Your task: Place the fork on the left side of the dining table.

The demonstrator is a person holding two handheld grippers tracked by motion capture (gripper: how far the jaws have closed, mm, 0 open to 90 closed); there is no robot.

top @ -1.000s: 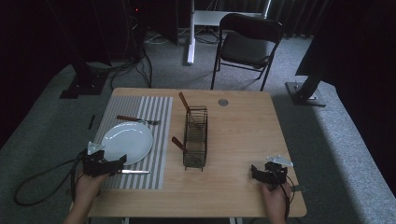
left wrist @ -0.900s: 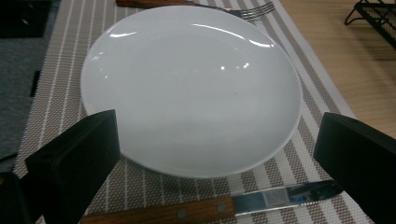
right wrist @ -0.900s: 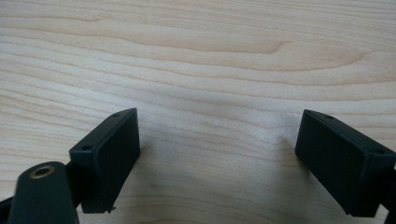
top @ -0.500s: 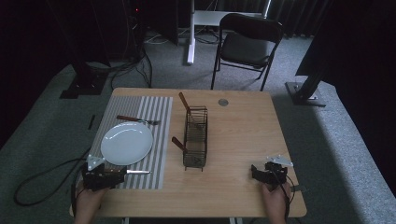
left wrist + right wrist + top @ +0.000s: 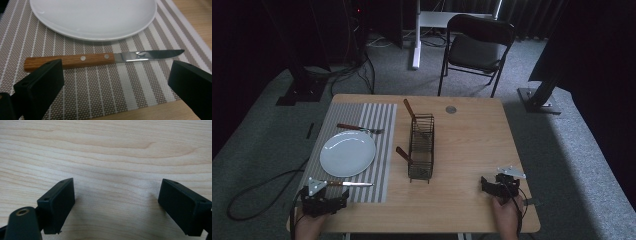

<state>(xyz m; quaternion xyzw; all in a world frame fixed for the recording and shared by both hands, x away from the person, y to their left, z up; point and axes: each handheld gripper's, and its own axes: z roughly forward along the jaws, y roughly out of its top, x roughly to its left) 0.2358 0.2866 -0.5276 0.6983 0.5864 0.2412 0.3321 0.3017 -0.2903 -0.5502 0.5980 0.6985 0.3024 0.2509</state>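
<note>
- Left tool (image 5: 115, 82), low in the left gripper view, gapes wide, empty.
- Knife (image 5: 100, 59) lies mid-frame on the striped placemat (image 5: 140, 85), below the plate (image 5: 95, 17).
- Right tool (image 5: 116, 205) gapes wide over bare table (image 5: 105, 150), empty.

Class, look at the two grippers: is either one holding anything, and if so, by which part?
Nothing is held. The left gripper is open, short of the knife on the placemat. The right gripper is open over bare table.

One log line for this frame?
left gripper: open, facing knife | right gripper: open over bare table | knife on placemat
</note>
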